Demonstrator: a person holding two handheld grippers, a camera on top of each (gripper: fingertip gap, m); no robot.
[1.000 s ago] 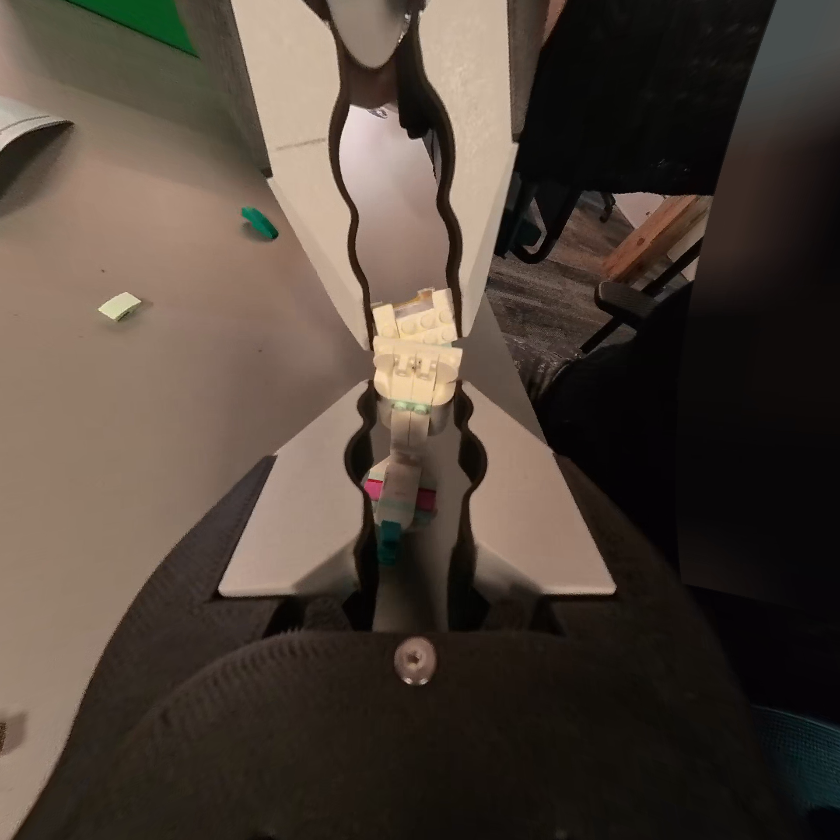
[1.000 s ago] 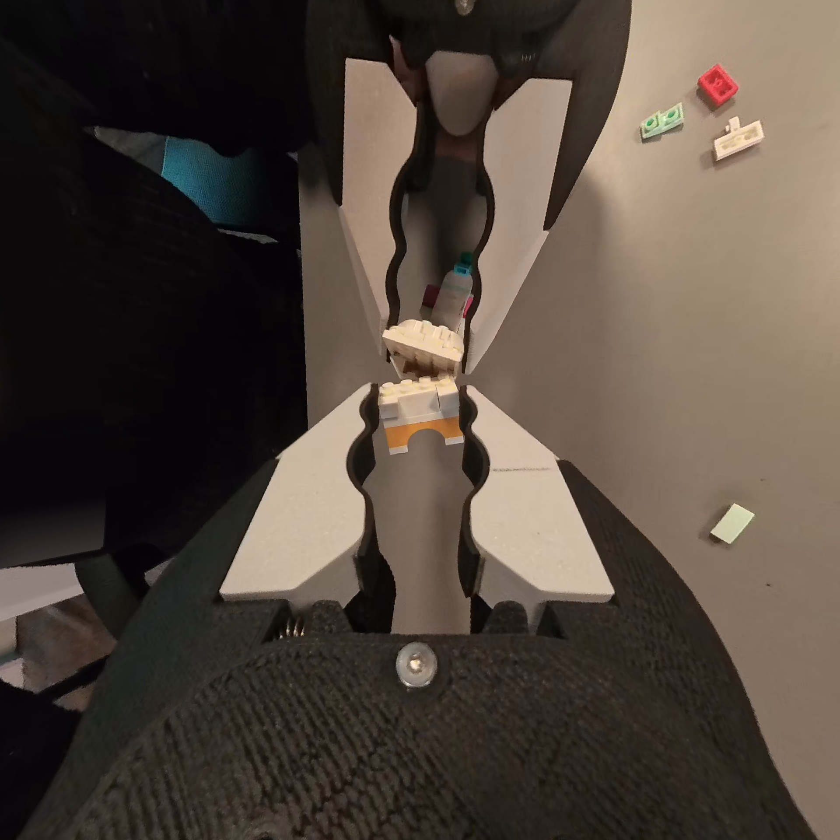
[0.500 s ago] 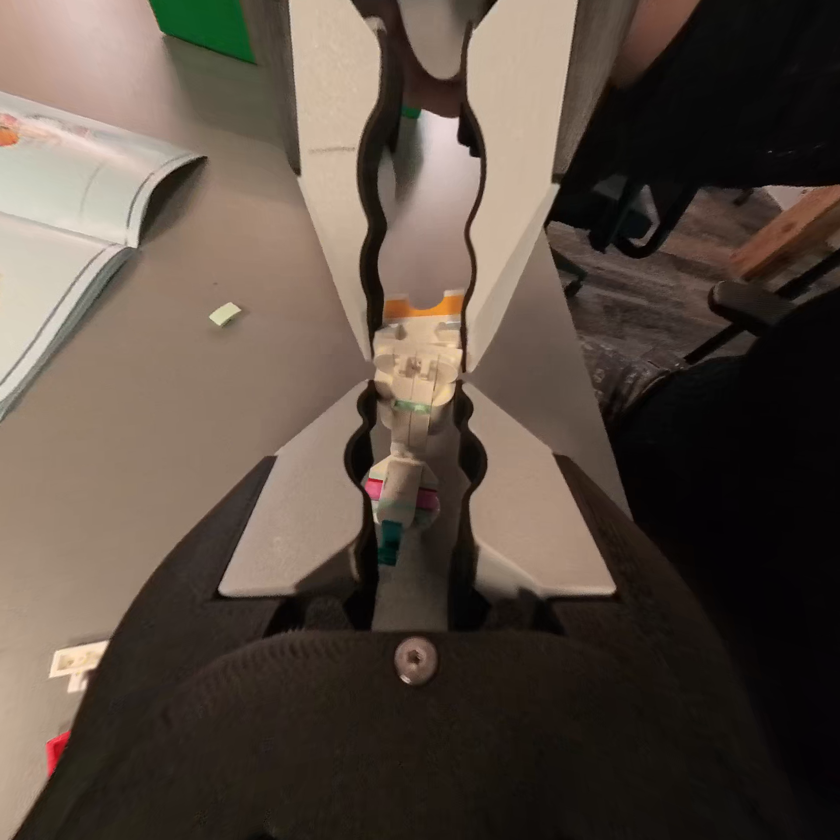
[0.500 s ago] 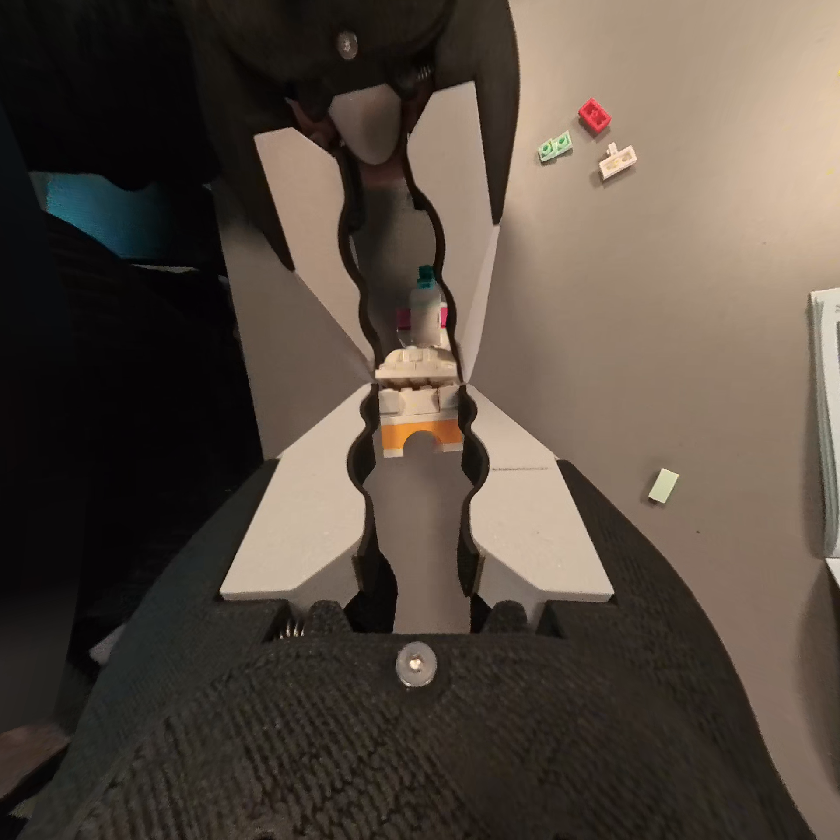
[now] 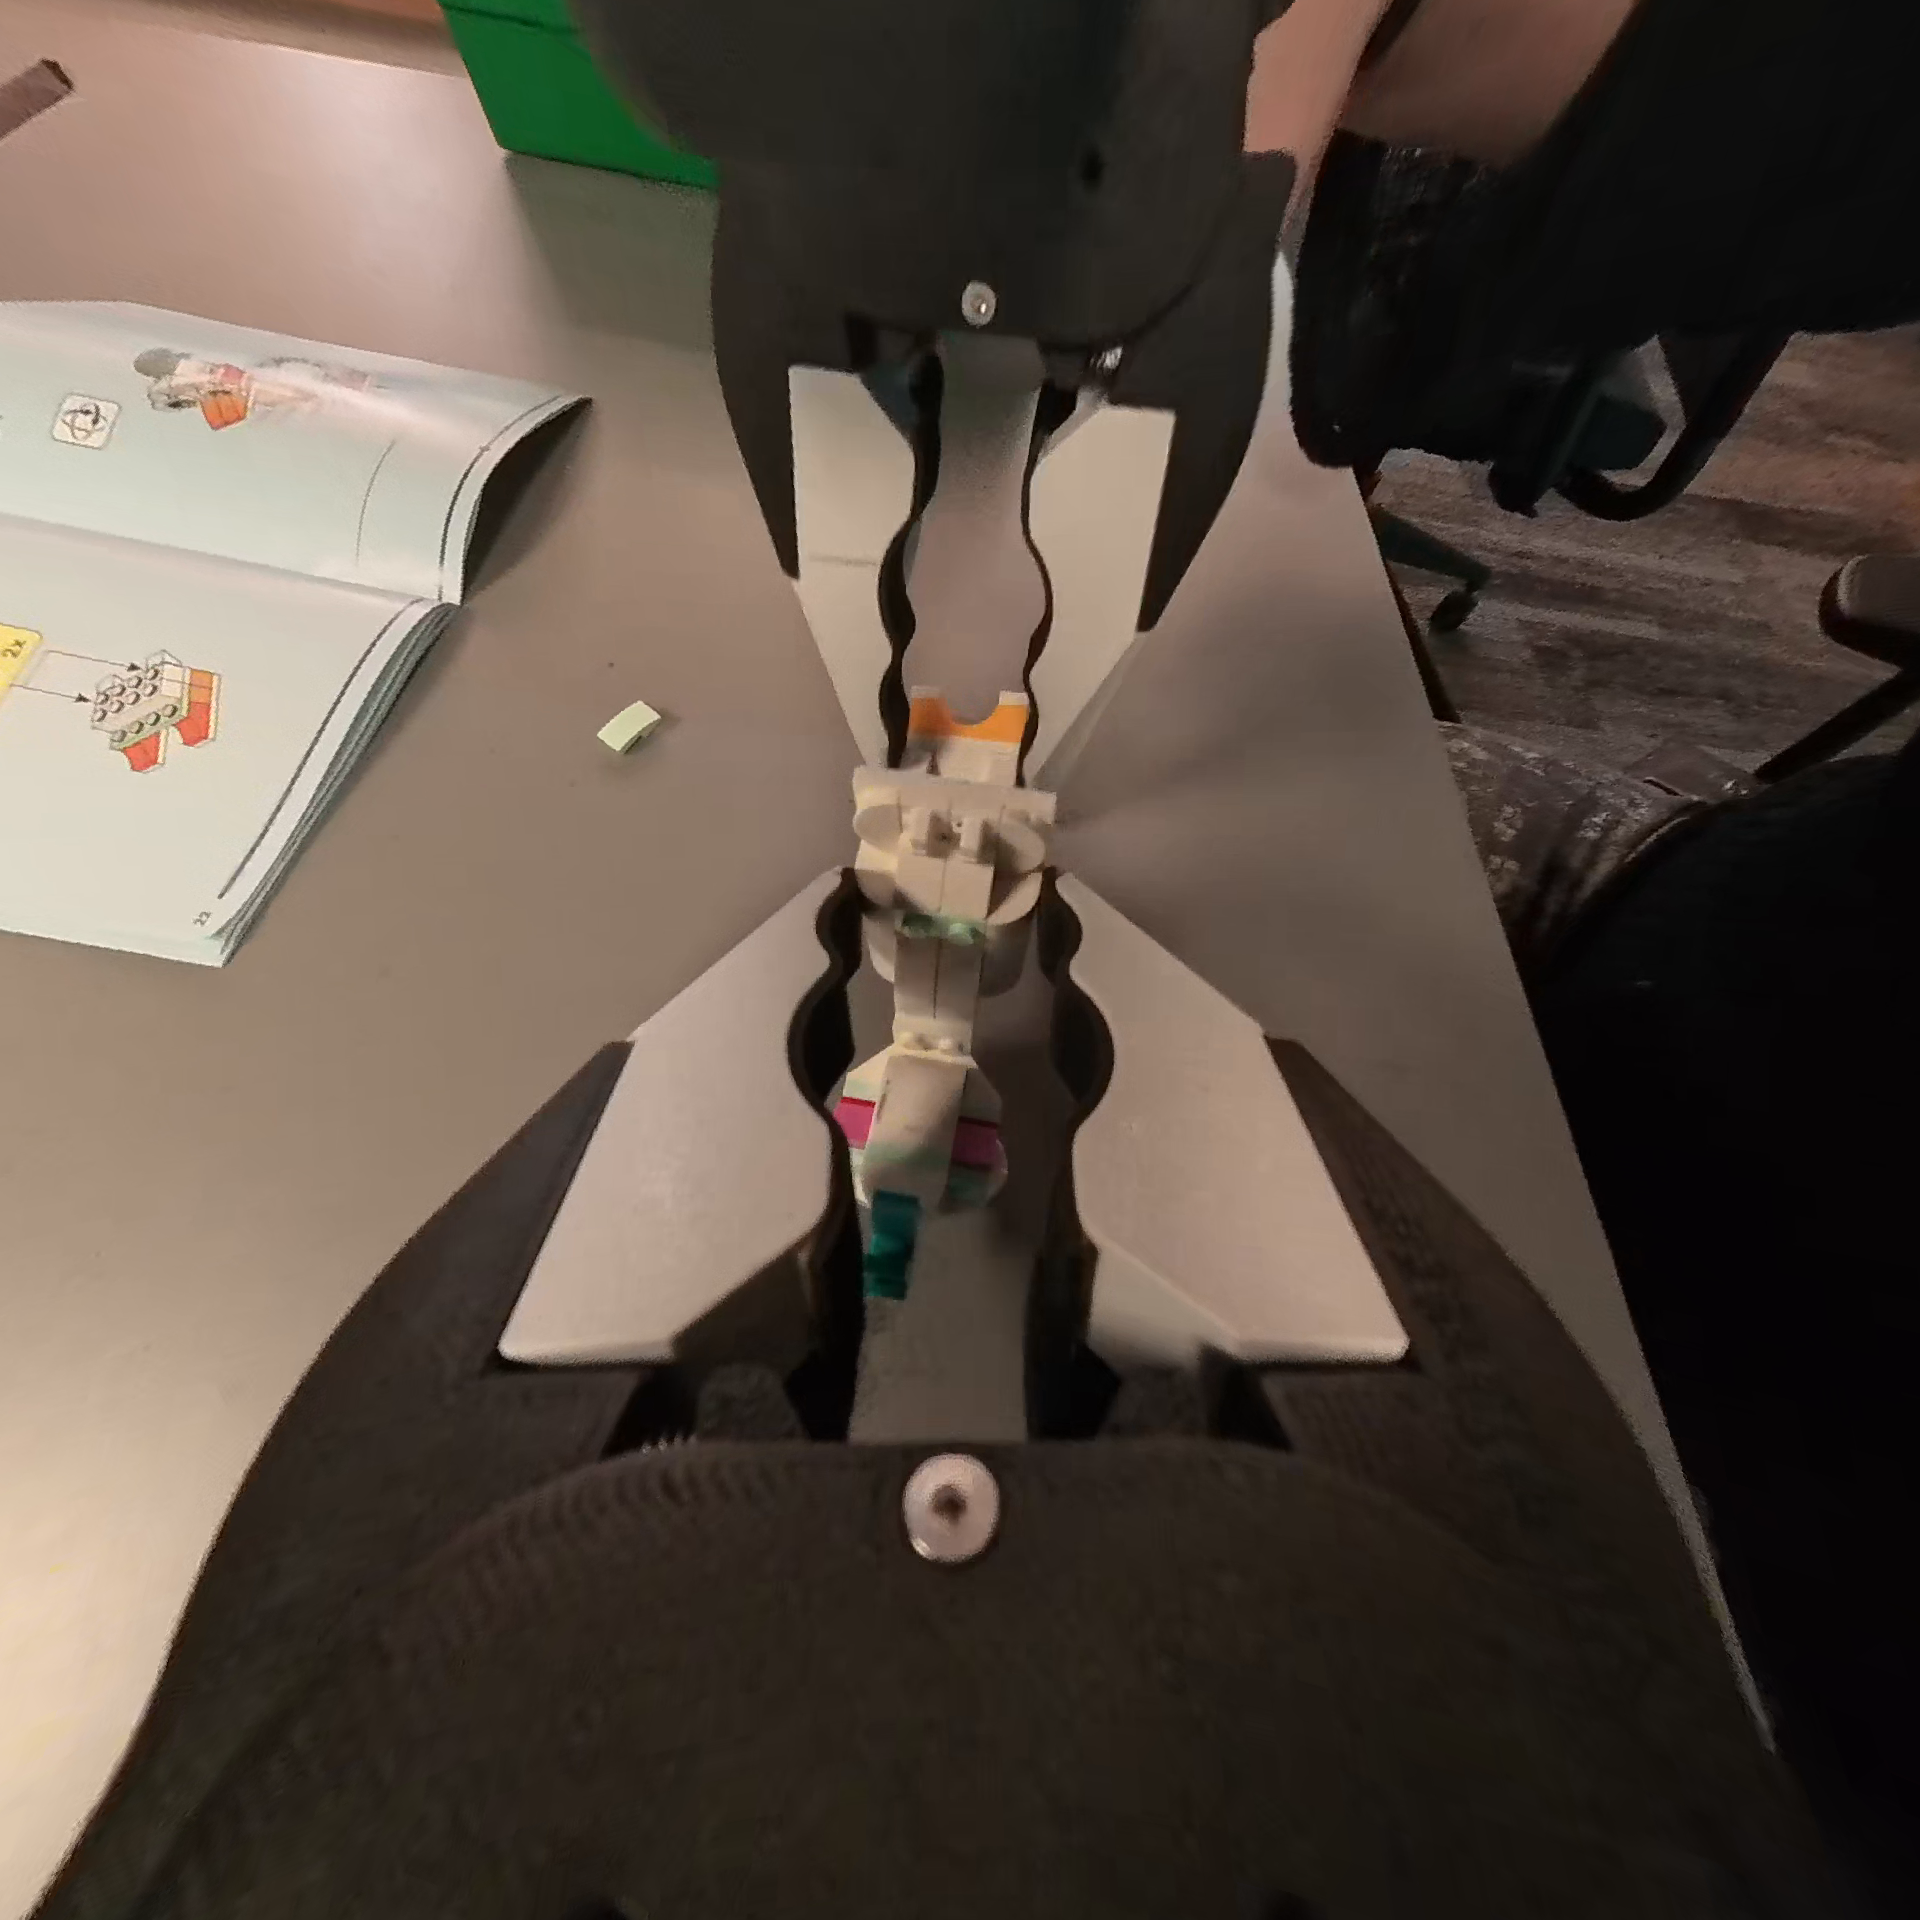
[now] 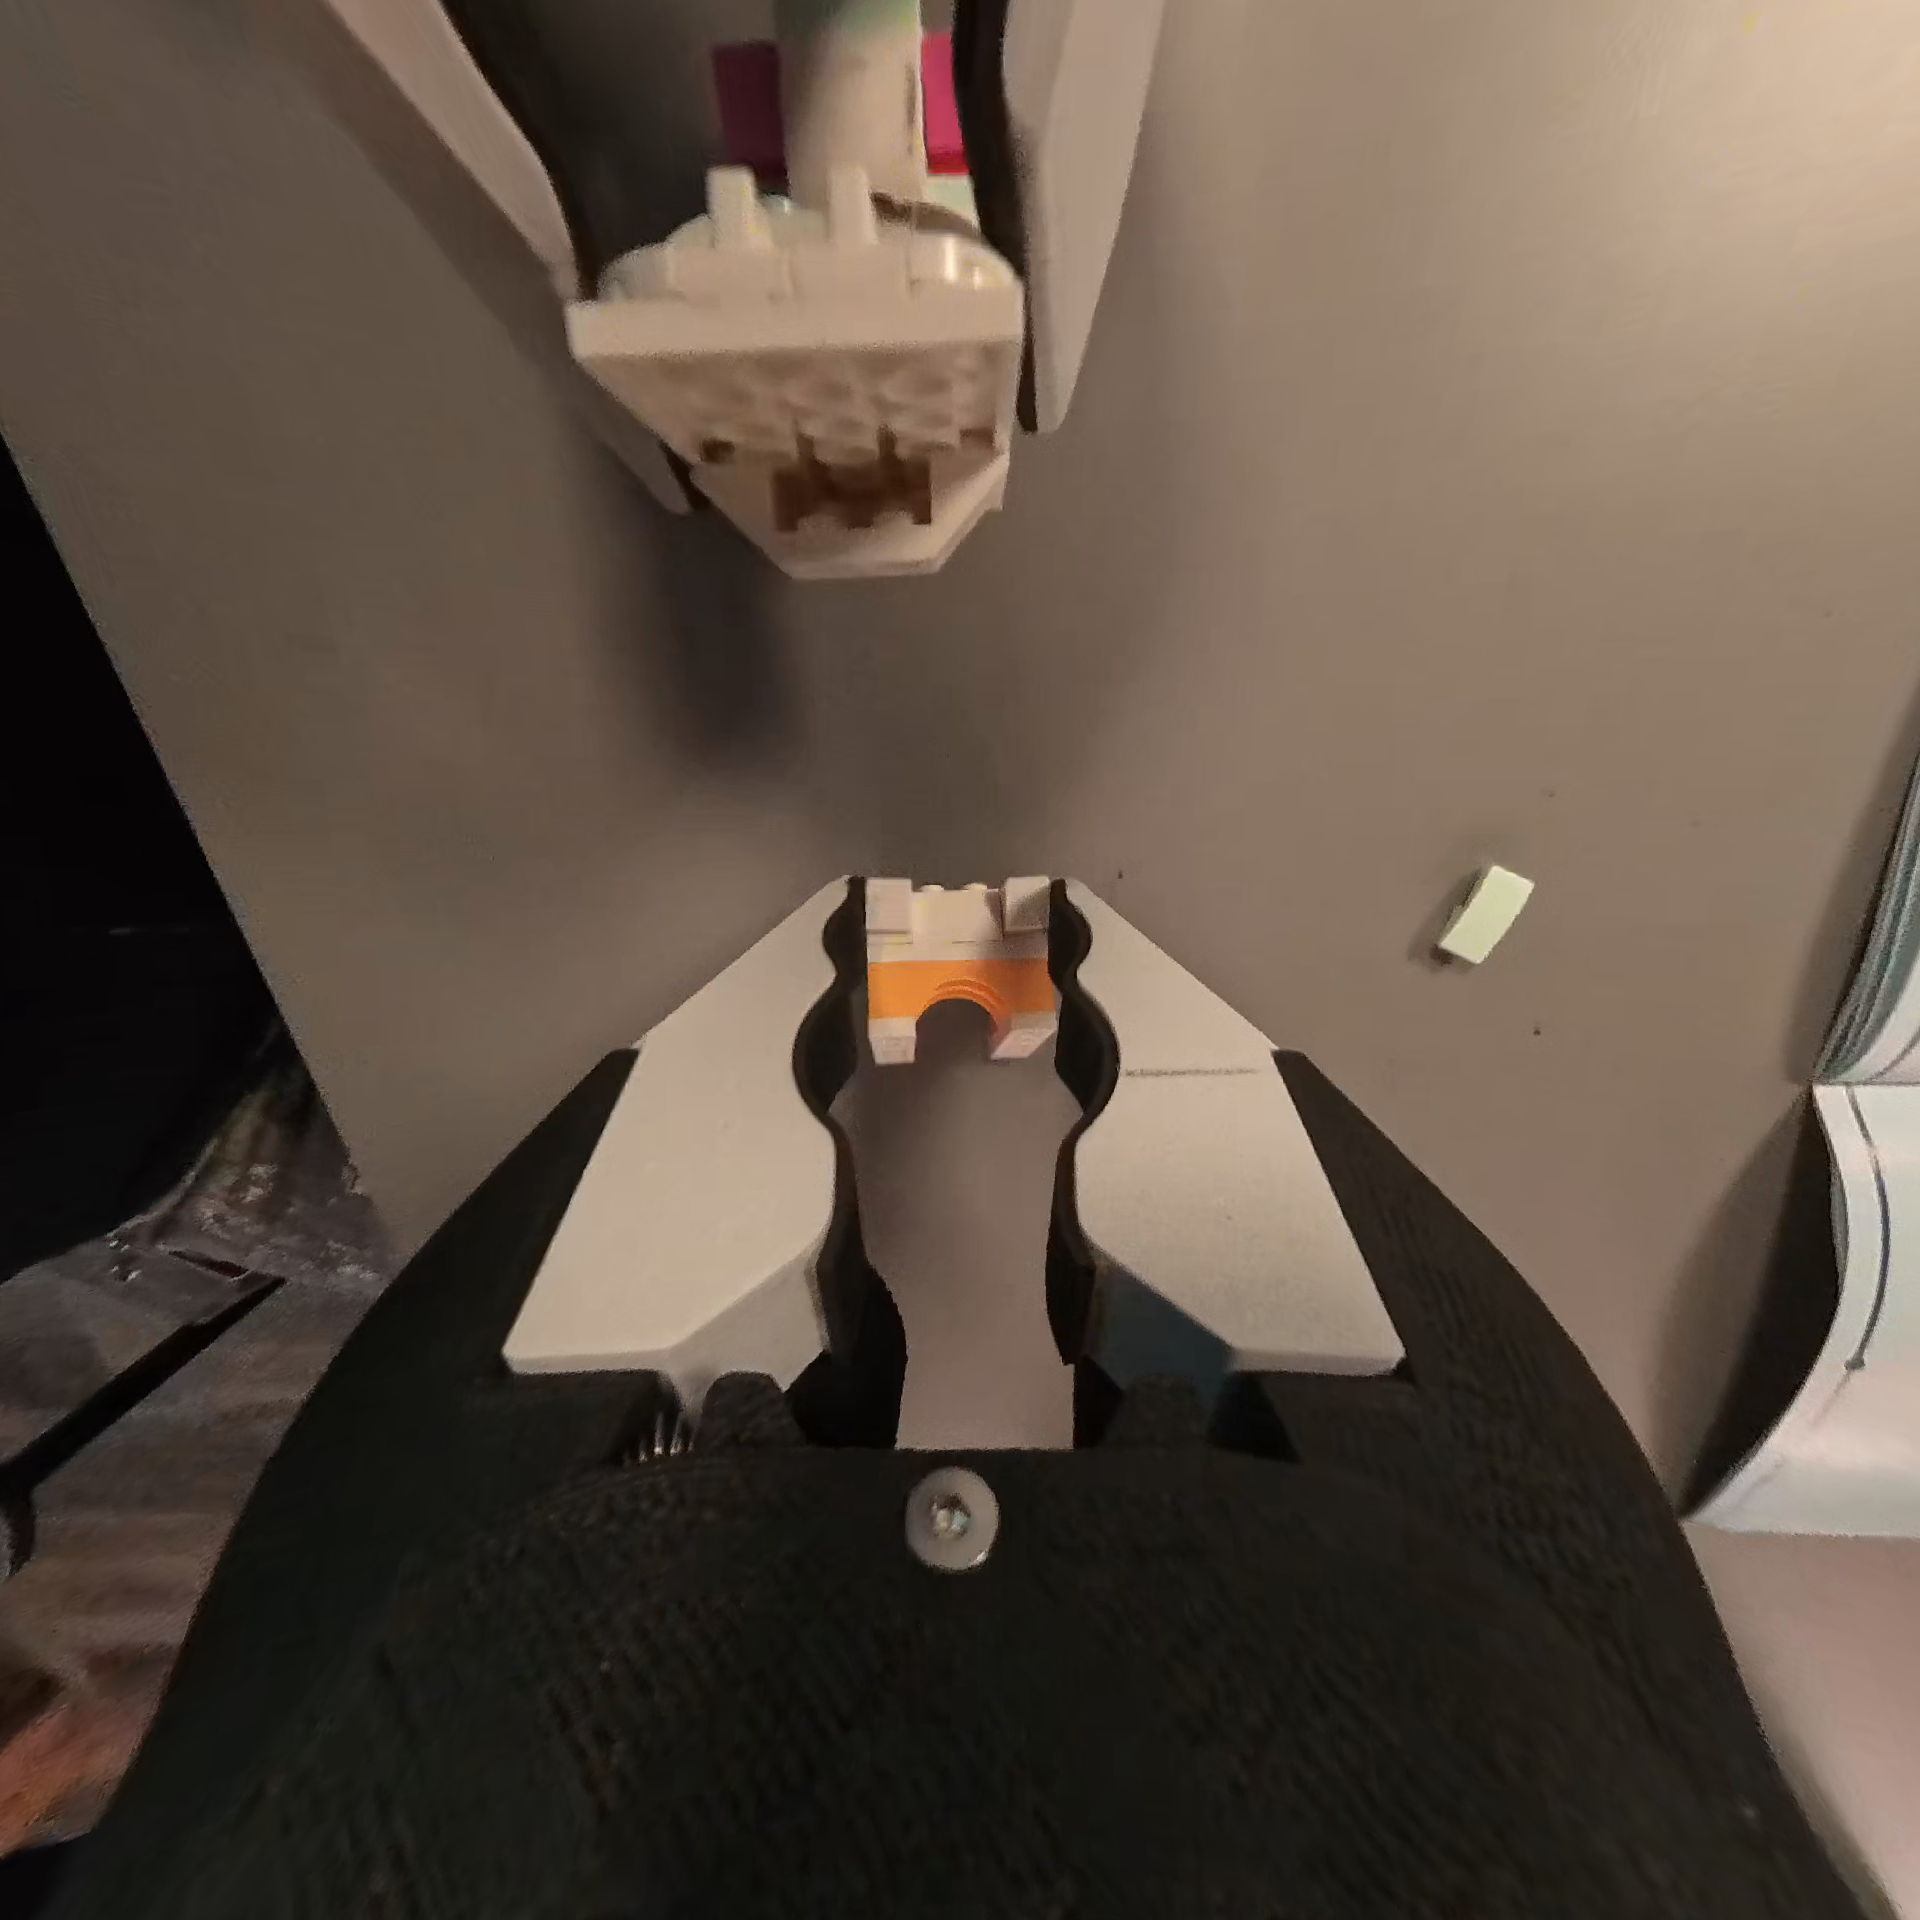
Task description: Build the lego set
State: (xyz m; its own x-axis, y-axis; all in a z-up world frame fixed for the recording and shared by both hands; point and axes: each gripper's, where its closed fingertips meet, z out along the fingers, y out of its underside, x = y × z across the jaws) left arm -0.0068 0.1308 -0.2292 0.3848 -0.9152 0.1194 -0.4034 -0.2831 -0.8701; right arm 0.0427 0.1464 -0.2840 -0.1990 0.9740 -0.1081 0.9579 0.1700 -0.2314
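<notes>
My left gripper [image 5: 948, 883] is shut on a white lego model [image 5: 951, 847] with pink and teal parts behind it. My right gripper [image 6: 956, 894] is shut on a small white-and-orange arch piece [image 6: 961, 982]. The grippers face each other tip to tip above the grey table [image 5: 312, 1091]. In the right wrist view the left gripper [image 6: 842, 457] and its model [image 6: 800, 384] are held apart from the arch piece, with the model's studded underside tilted toward me. In the left wrist view the arch piece [image 5: 961, 722] in the right gripper [image 5: 961, 769] shows just behind the model.
An open instruction booklet [image 5: 208, 582] lies at the left, with a pale green tile [image 5: 629, 724] beside it; the tile also shows in the right wrist view [image 6: 1486, 914]. A green box [image 5: 561, 94] stands at the back. The table edge [image 5: 1455, 831] runs along the right, with a chair beyond. Some 8 cm of space lies between my two pairs of fingers.
The model and the arch piece were pressed together tip to tip; now the grippers have drawn apart, each still holding its own piece. Both have moved nearer the booklet.
</notes>
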